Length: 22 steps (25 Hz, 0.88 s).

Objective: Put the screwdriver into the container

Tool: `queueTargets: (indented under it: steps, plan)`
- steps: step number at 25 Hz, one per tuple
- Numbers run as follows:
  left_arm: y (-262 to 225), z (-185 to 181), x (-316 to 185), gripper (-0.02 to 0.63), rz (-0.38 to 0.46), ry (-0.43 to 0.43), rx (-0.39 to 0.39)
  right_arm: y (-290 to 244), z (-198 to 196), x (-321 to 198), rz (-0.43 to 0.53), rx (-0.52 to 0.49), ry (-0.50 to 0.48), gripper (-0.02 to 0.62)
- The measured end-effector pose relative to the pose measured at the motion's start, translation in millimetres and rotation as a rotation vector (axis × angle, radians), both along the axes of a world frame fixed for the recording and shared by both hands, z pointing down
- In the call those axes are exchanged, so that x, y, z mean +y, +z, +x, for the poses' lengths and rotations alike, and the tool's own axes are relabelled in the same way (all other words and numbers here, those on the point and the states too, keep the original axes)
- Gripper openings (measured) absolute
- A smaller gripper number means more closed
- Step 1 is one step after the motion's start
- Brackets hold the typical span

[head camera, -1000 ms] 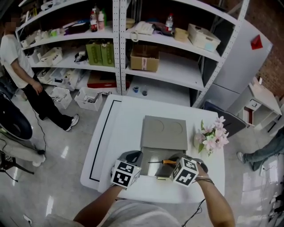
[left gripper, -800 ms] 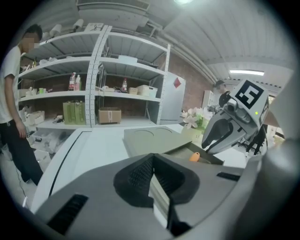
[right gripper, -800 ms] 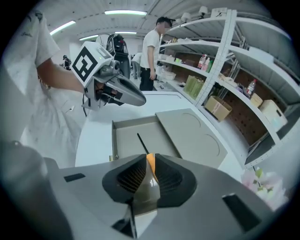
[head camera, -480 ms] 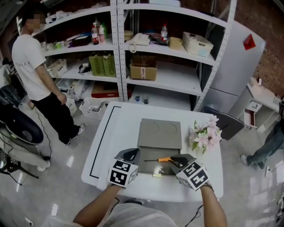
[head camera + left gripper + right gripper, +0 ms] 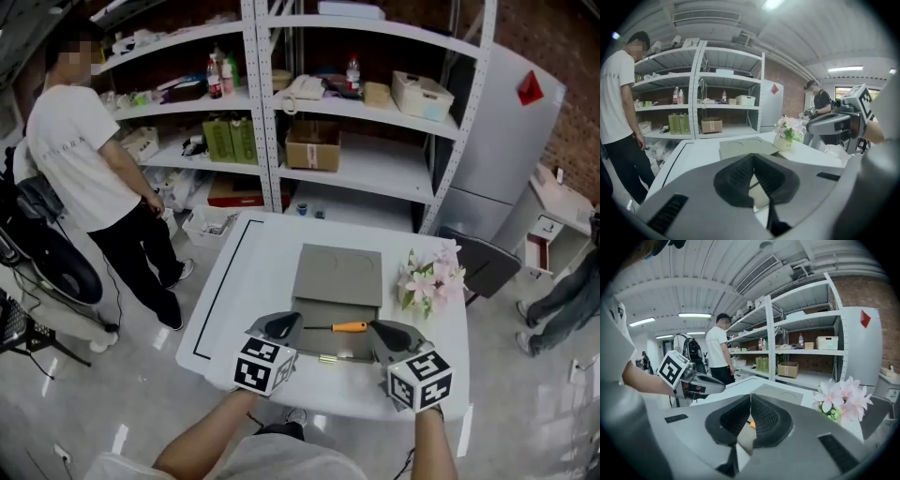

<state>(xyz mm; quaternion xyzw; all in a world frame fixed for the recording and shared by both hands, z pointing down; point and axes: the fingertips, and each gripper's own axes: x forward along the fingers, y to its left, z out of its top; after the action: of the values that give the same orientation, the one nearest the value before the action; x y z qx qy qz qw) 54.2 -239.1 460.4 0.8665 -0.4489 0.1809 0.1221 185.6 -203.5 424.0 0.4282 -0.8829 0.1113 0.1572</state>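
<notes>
The screwdriver, orange-handled with a thin shaft, lies across the open grey container, whose flat lid rests behind it. My left gripper hovers at the container's left side with its jaws together and nothing in them; in its own view the left gripper points over the table. My right gripper sits just right of the orange handle, apart from it. Its jaws are closing with nothing between them. In the right gripper view, a bit of orange handle shows behind the right gripper.
A vase of pink flowers stands on the white table right of the lid. A person stands left of the table. White shelving with boxes and bottles runs behind it. Another person's legs are at far right.
My right gripper has drawn back to the right from the screwdriver's handle and its jaws have come together. The screwdriver stays lying in the container. The person at left stepped closer.
</notes>
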Motion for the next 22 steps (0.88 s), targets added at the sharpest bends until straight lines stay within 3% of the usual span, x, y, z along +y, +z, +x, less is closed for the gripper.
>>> queueTargets:
  steps: [8,22]
  plan:
    - [-2,-2,29,0.005,0.0,-0.03,0.013,-10,7,20,0.037,-0.138,0.118,0.003]
    - [-10,9,42,0.005,0.031,-0.009,0.025,-11,13,38,0.057,-0.132,0.147,0.003]
